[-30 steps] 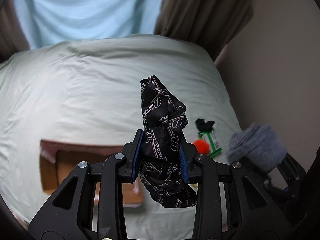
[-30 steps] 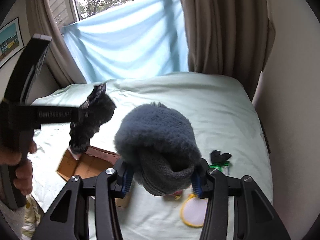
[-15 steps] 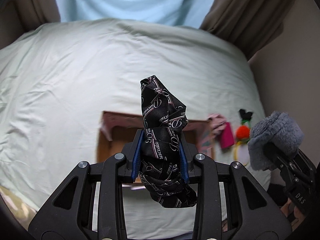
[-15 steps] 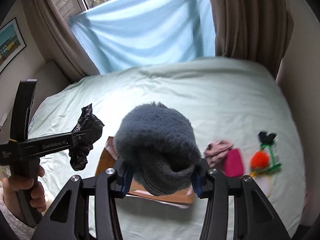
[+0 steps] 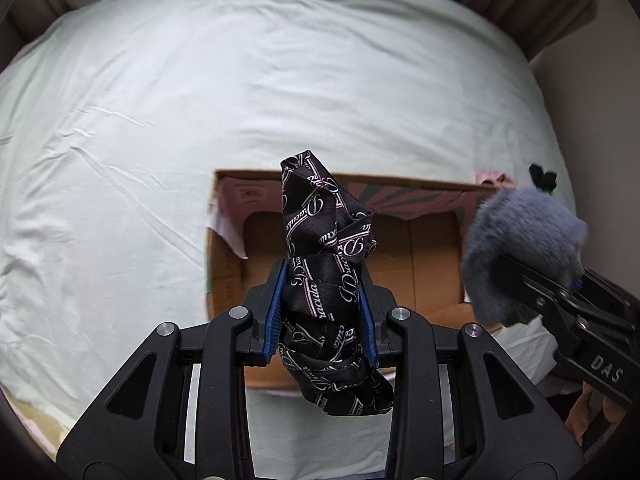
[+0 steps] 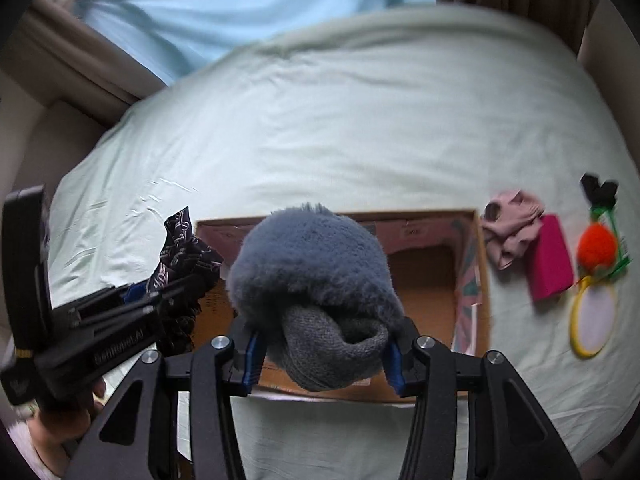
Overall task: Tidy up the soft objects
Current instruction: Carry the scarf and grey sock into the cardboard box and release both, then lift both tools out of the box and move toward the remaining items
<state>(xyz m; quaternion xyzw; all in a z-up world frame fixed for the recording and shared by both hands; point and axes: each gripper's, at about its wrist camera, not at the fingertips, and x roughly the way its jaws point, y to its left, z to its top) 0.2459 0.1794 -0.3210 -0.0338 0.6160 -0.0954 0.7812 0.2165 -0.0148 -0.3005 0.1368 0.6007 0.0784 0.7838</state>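
My left gripper [image 5: 322, 316] is shut on a black patterned scarf [image 5: 326, 240] and holds it above the open cardboard box [image 5: 224, 240] on the bed. My right gripper [image 6: 320, 352] is shut on a grey fuzzy hat [image 6: 312, 264] with a knit lining, also above the box [image 6: 472, 280]. The hat [image 5: 520, 240] shows at the right of the left wrist view, and the scarf [image 6: 184, 244] at the left of the right wrist view. The box looks empty inside.
To the right of the box on the pale green bed sheet [image 6: 360, 120] lie a pink cloth [image 6: 510, 232], a magenta pouch [image 6: 550, 260], an orange pom-pom [image 6: 598, 248], a black and green item [image 6: 600, 194] and a yellow-rimmed hoop [image 6: 592, 316]. Curtains and a wall stand behind.
Both grippers have tilted down and moved closer over the box, which now sits centred under them. Each still holds its item.
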